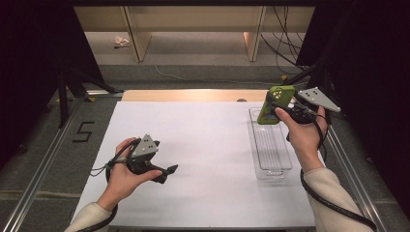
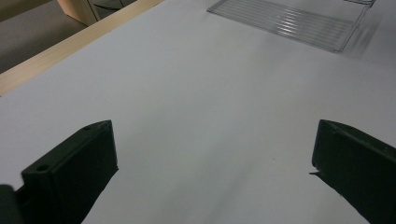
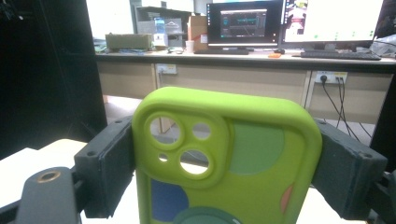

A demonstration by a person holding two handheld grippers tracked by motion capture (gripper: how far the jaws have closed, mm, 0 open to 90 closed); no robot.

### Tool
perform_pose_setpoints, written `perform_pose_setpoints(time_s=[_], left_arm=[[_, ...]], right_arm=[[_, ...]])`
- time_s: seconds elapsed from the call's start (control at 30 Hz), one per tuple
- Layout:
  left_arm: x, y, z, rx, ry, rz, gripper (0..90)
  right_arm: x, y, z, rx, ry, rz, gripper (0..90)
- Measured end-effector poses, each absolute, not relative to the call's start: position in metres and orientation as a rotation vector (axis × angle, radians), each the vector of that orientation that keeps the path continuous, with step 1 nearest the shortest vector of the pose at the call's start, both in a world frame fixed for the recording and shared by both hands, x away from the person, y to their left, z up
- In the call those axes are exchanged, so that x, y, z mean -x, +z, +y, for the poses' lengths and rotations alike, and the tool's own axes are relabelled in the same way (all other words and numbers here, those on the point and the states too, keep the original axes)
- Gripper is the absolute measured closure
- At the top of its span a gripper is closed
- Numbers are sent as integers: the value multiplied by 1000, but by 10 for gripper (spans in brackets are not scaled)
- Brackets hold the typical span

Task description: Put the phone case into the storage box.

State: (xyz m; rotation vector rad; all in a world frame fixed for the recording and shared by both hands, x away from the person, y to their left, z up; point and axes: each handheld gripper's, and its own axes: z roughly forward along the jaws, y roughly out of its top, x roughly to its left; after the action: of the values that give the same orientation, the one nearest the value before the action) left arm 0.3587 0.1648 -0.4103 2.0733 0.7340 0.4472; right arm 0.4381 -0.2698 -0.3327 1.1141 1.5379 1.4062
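A lime-green phone case (image 1: 275, 104) with camera cut-outs and coloured patches is held up in the air above the far end of a clear plastic tray (image 1: 270, 159). My right gripper (image 1: 285, 108) is shut on it, and in the right gripper view the case (image 3: 233, 154) stands upright between the two black jaws pressing its sides. My left gripper (image 1: 169, 170) rests low over the white table sheet (image 1: 203, 145) at the left, jaws wide open with nothing between them (image 2: 212, 158).
The clear tray (image 2: 299, 21) lies lengthwise at the right side of the white sheet. A wooden strip (image 1: 193, 95) edges the table's far side. Black tripod legs (image 1: 63, 92) stand at the left, and desks with monitors (image 3: 245, 21) lie beyond.
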Motion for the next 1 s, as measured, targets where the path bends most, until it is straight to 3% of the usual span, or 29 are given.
perform_pose_setpoints(time_s=[1.0], left_arm=[[-359,-410,166,-2065,453,738,0]], right_arm=[[-457,-337,-271,-1123,1382,1538,169]])
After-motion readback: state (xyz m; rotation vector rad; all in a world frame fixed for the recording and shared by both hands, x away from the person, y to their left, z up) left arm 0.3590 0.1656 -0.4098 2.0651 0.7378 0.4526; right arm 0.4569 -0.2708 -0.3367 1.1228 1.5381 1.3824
